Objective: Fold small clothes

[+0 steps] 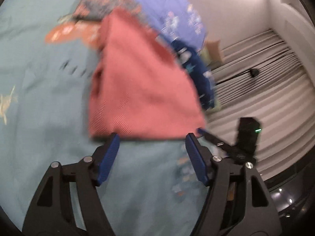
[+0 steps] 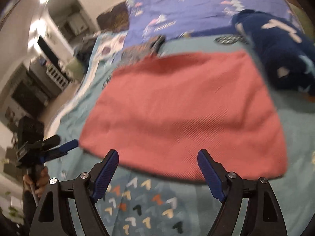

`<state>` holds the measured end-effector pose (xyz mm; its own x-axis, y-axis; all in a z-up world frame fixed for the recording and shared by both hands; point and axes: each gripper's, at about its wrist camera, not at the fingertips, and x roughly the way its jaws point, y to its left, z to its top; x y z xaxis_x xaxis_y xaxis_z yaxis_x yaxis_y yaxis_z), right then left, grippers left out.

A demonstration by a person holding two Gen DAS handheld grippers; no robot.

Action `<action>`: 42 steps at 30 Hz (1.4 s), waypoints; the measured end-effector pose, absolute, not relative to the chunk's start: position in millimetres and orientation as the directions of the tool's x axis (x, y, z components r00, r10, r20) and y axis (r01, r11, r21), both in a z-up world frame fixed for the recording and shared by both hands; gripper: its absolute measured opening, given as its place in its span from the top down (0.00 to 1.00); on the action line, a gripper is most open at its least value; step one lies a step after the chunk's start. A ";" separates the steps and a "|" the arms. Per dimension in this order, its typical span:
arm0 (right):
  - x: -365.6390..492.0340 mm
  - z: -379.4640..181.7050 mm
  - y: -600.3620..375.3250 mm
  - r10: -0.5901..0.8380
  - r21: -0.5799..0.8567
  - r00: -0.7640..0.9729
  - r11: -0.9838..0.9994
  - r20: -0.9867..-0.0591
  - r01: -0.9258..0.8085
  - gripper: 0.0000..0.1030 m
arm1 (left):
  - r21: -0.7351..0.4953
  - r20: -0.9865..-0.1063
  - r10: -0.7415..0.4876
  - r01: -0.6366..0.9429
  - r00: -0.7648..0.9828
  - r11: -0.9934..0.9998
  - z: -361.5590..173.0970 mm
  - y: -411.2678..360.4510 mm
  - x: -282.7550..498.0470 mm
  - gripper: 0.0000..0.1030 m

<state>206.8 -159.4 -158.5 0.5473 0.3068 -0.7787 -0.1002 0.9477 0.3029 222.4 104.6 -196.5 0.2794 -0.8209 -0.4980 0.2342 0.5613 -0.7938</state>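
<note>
Pink cloth lies flat on the bed.

The pink cloth rests on the teal sheet, beside a dark blue garment. Both the left gripper and right gripper gape wide, holding nothing.

A bed under a teal sheet and a purple quilt. Pale pleated curtains meet a white wall, lit from above. Dark shelves stand across the room, blurred.
</note>
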 end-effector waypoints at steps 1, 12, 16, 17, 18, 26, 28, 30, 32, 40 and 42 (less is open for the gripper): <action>205.3 -162.4 -159.1 0.306 0.305 0.540 0.948 -0.784 -0.095 0.18 | -0.807 -0.470 -0.831 0.238 0.297 0.541 -199.6 111.0 218.1 0.39; 179.6 -164.7 -187.8 0.438 0.492 0.533 0.869 -0.724 -0.046 0.18 | -0.937 -0.318 -0.881 0.023 0.351 0.348 -227.5 159.9 212.1 0.30; 177.3 -164.4 -174.5 0.482 0.516 0.499 0.853 -0.720 -0.077 0.18 | -0.962 -0.262 -0.886 -0.028 0.382 0.272 -233.4 156.8 218.2 0.28; 176.9 -163.5 -170.9 0.489 0.515 0.491 0.852 -0.721 -0.092 0.18 | -0.965 -0.255 -0.889 -0.036 0.379 0.261 -233.3 156.7 218.6 0.28; 176.3 -162.1 -166.4 0.488 0.505 0.484 0.857 -0.727 -0.106 0.18 | -0.968 -0.245 -0.894 -0.043 0.375 0.248 -232.3 154.8 220.1 0.28; 176.6 -156.8 -156.7 0.496 0.502 0.485 0.855 -0.720 -0.129 0.18 | -0.963 -0.269 -0.891 -0.084 0.364 0.257 -229.1 138.2 229.4 0.26; 176.1 -160.4 -155.3 0.493 0.498 0.471 0.858 -0.731 -0.125 0.18 | -0.963 -0.268 -0.884 -0.087 0.383 0.255 -226.1 134.6 230.6 0.25; 177.8 -165.1 -150.8 0.483 0.478 0.444 0.868 -0.755 -0.131 0.18 | -0.962 -0.272 -0.871 -0.089 0.408 0.259 -225.4 130.5 232.5 0.25; 179.2 -166.2 -146.7 0.472 0.460 0.433 0.877 -0.768 -0.142 0.18 | -0.956 -0.287 -0.844 -0.085 0.452 0.279 -221.9 126.6 231.5 0.25; 189.3 -150.2 -140.9 0.425 0.393 0.452 0.904 -0.785 -0.168 0.18 | -0.865 -0.426 -0.687 -0.041 0.588 0.500 -207.5 98.0 226.0 0.56; 197.8 -139.9 -135.3 0.406 0.352 0.448 0.914 -0.797 -0.203 0.18 | -0.853 -0.435 -0.674 -0.035 0.597 0.520 -211.8 92.2 227.6 0.73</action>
